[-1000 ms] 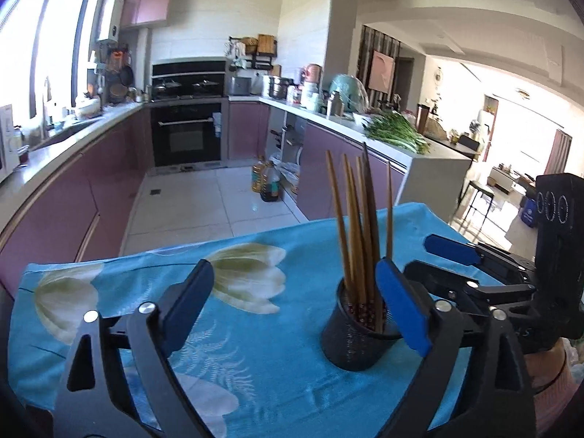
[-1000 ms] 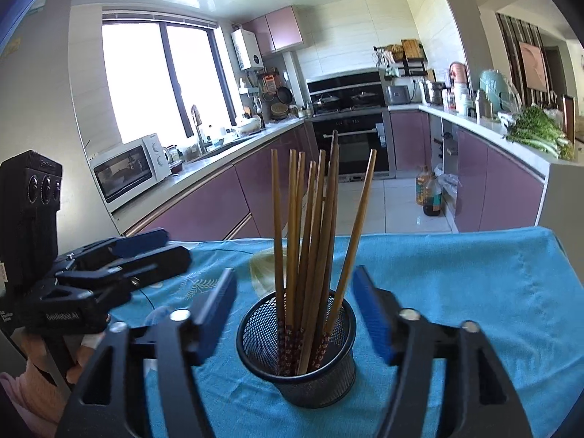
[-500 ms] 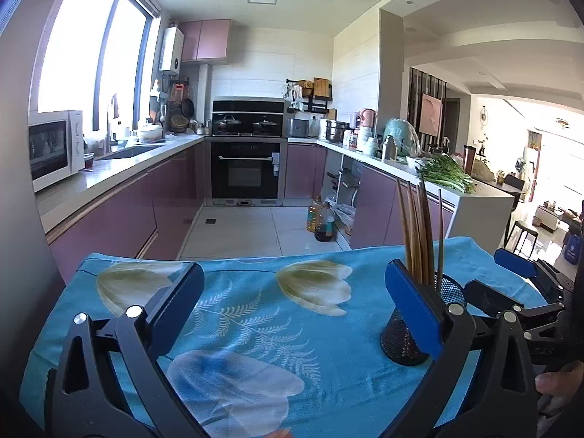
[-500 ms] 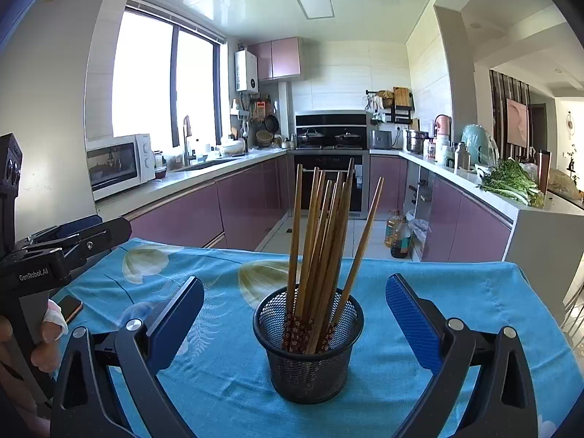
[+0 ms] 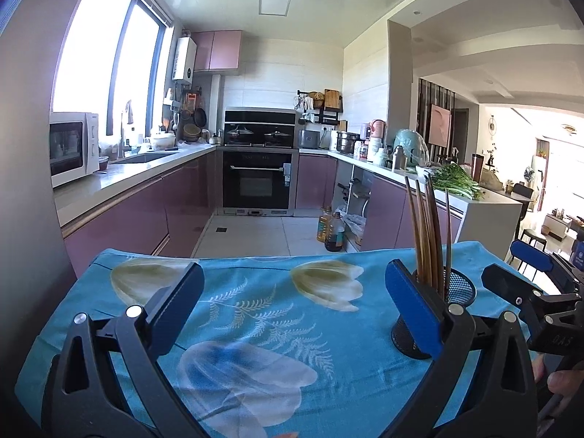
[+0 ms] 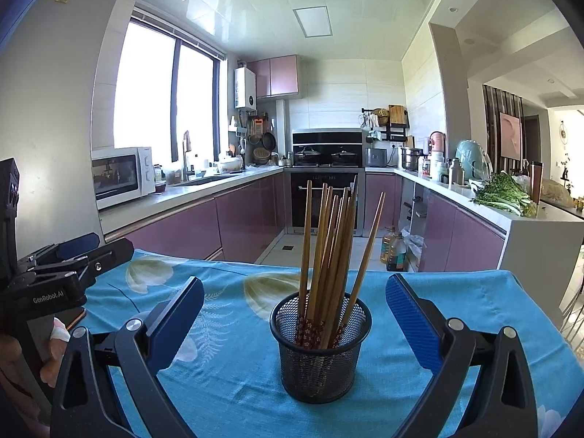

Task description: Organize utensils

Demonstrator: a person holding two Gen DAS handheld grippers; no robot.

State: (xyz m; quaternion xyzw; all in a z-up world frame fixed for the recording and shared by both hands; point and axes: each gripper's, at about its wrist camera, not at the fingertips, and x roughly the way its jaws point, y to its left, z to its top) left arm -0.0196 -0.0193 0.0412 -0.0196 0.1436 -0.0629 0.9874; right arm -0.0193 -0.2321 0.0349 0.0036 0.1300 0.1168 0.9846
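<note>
**Both claws spread wide beside a mesh holder of chopsticks**

The right claw is wide open and holds nothing. Its two blue pads stand well apart, one on either side of a black mesh holder, neither touching it. The holder stands upright on the desk, which is covered by a blue cloth printed with pale flowers. It lies directly ahead of the right claw, centred between the fingers. A bundle of wooden chopsticks stands in the holder, patterned ends down and plain ends fanning upward; one chopstick leans away from the bundle toward the claw's right finger.

The left claw is likewise wide open and empty, with only bare flowered cloth between its fingers. In the left wrist view the mesh holder sits just beyond the claw's right finger, which partly hides it, and the chopsticks rise above that finger. The right claw appears further to that side, at the frame's edge. In the right wrist view the left claw appears at the far left, well apart from the holder.
</note>
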